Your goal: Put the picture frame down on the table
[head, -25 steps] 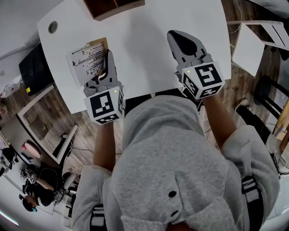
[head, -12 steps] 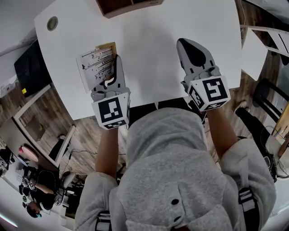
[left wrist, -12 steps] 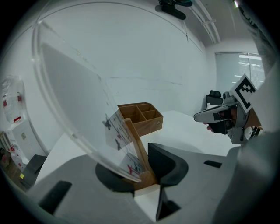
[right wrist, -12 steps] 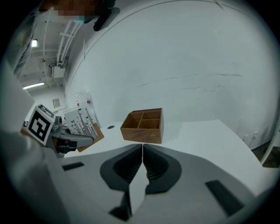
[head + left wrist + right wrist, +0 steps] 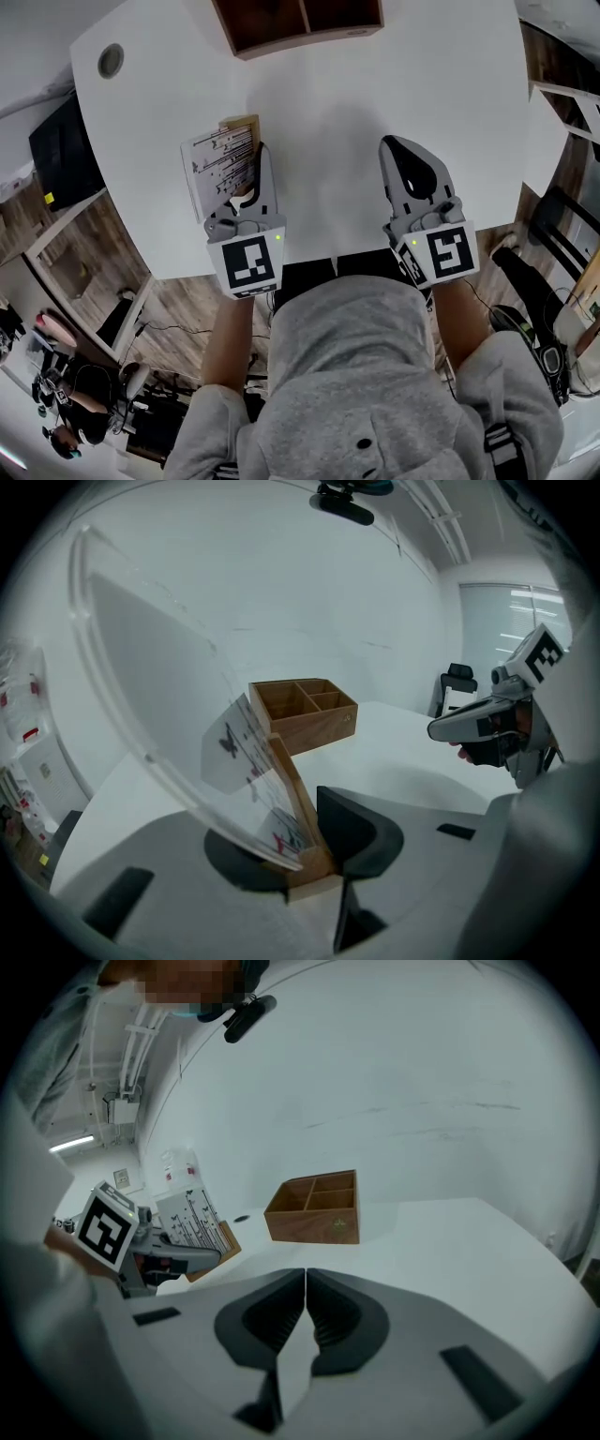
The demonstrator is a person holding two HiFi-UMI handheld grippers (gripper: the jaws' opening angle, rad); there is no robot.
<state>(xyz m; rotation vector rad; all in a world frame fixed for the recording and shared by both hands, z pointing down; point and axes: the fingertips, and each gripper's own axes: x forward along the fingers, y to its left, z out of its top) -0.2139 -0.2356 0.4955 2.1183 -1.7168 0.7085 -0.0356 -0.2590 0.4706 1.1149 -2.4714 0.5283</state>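
The picture frame (image 5: 220,161), a clear pane over a white sheet with black marks on a wooden base, leans tilted over the left part of the white table (image 5: 319,103). My left gripper (image 5: 257,167) is shut on the frame's wooden base (image 5: 302,853), and the pane (image 5: 187,714) rises to the left of the jaws. Whether the frame touches the table I cannot tell. My right gripper (image 5: 401,150) hovers over the table's near right part, its jaws pressed together with nothing in them (image 5: 306,1283). From the right gripper view the frame (image 5: 187,1218) shows beside the left gripper.
A wooden box with compartments (image 5: 300,21) stands at the table's far edge, also seen ahead of each gripper (image 5: 305,710) (image 5: 314,1208). A round hole (image 5: 111,61) sits in the table's far left corner. A black object (image 5: 61,150) and white furniture (image 5: 553,122) flank the table.
The view has shifted so more of the wooden box shows. Both grippers sit lower in the picture, and the left one still holds the frame, now a little further right on the table.
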